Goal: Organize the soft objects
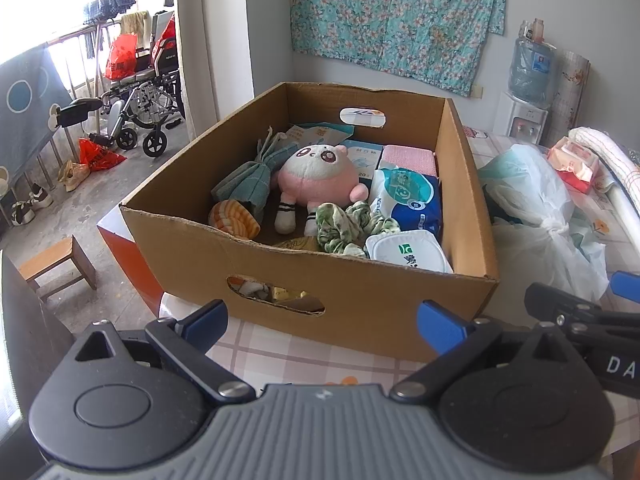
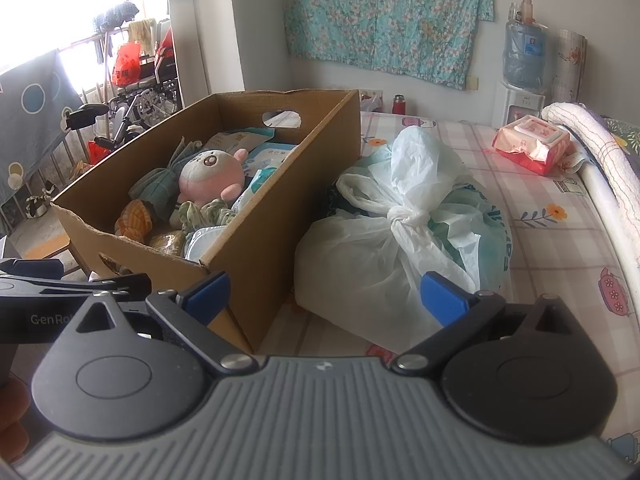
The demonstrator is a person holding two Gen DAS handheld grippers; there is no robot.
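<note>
Here both grippers' fingers apart, empty; cardboard box point(image 1: 360, 304) ahead, knotted plastic bag point(image 2: 384, 248) beside, possibly touching.

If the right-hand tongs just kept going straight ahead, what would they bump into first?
Probably the knotted white plastic bag lying beside the cardboard box; the open right tongs point between them, so depth leaves some doubt.

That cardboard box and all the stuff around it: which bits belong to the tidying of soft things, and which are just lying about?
Part of the job:
- brown cardboard box
- pink and white plush toy
- green floral fabric scrunchie
- grey-green folded cloth
- knotted white plastic bag

Just lying about:
- red pack of wet wipes
- blue water dispenser bottle
- small wooden stool
- wheelchair
</note>
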